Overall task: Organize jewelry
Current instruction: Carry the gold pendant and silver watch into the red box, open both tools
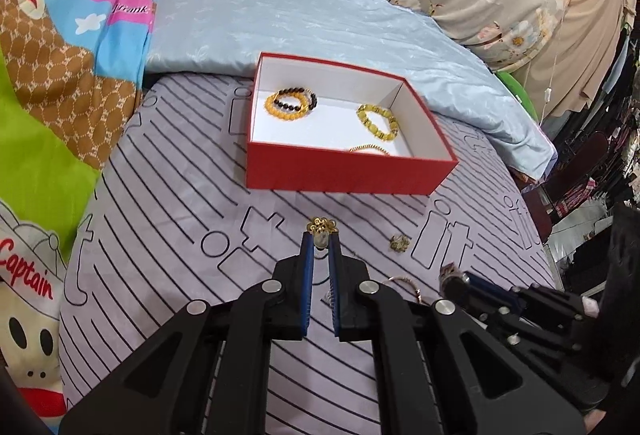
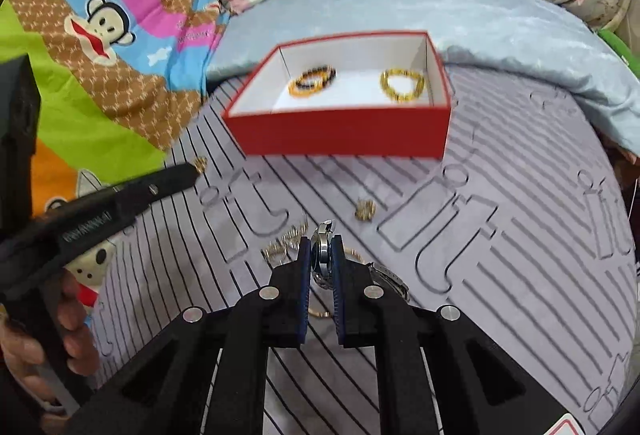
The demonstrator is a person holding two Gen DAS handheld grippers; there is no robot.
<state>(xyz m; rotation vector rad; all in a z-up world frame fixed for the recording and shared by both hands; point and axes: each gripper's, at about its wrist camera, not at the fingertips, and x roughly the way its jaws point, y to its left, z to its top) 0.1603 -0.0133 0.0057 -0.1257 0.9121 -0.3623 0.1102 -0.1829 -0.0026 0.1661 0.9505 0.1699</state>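
Between the right gripper (image 2: 321,247) pads sits a clamped watch (image 2: 322,255); the left gripper (image 1: 321,237) pinches a gold trinket (image 1: 321,226).

Each wrist camera looks forward and steeply down along its own claw, close above the bed (image 1: 168,171). Both views share the red box (image 1: 348,171) ahead.

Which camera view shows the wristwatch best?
The right wrist view: the wristwatch stands edge-on between the pads of the right gripper, with its round case and metal band visible. The left wrist view shows only a small blurred piece of it at the tip of that gripper.
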